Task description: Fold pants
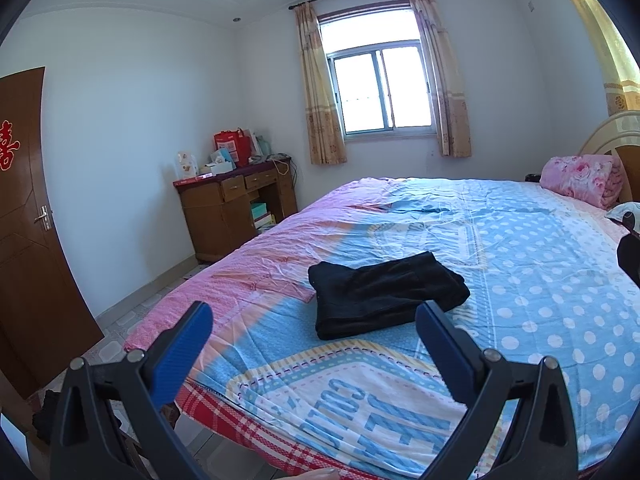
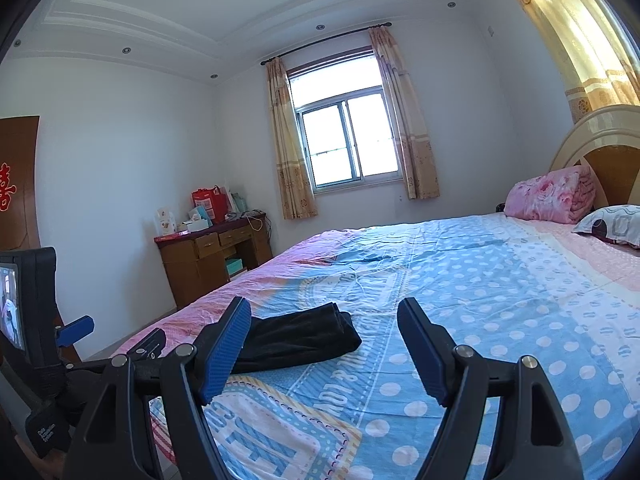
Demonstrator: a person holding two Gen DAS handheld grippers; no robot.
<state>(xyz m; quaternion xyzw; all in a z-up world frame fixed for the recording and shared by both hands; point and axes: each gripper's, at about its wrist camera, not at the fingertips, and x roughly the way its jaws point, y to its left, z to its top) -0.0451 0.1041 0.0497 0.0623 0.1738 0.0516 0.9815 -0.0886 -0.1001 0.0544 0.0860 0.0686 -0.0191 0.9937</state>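
Lying on bed: black pants (image 1: 384, 294), folded into a compact bundle, are seen on the blue-and-pink bedsheet (image 1: 540, 280) near the foot end.
Left gripper (image 1: 316, 320): held spread wide with nothing grasped, raised clear of the pants.
Right gripper (image 2: 324, 320): also spread and unloaded, hovering just right of the bundle.
Background: wooden desk (image 1: 236, 208) is cluttered, pink quilt (image 1: 580, 178) is rolled by the headboard.

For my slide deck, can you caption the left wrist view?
Open left gripper hovers before folded black pants on the patterned bed.
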